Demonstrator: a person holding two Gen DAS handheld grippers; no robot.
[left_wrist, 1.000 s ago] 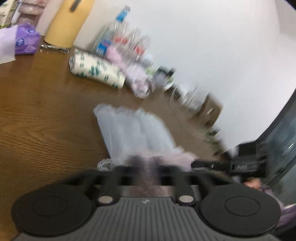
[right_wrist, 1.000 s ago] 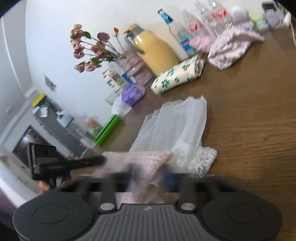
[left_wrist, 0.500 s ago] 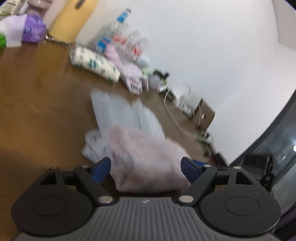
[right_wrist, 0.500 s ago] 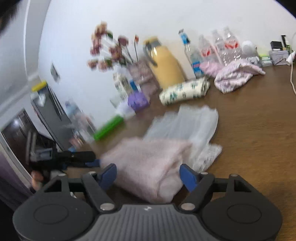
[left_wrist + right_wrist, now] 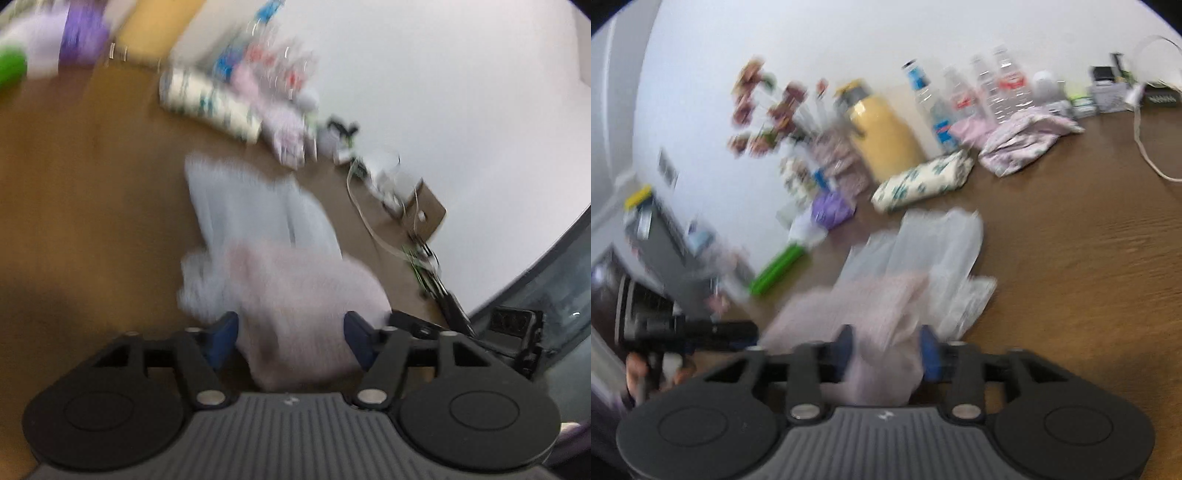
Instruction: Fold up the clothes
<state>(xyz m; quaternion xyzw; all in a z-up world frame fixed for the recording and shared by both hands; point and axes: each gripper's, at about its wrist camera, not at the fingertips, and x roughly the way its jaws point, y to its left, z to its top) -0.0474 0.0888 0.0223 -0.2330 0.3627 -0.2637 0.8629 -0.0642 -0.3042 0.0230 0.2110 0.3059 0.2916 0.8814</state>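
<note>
garment (image 5: 295, 291), pink over a sheer white layer, lies on the desk (image 5: 92, 206) just ahead of both grippers, its pink half apparently laid back over the white as a fold. left gripper (image 5: 291, 332) has just been opening; its fingers (image 5: 221, 336) stand wide on either side of the pink cloth, released. right gripper (image 5: 886, 350) has also parted to about half, cloth between its fingers (image 5: 929, 354), seemingly not clamped, though blur hides contact.

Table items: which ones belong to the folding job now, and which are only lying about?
Belong to the job:
- pink garment, folded over
- white lace garment beneath it
- left tongs and right tongs, open

Lying about:
- yellow flask
- water bottles
- patterned roll
- flowers
</note>
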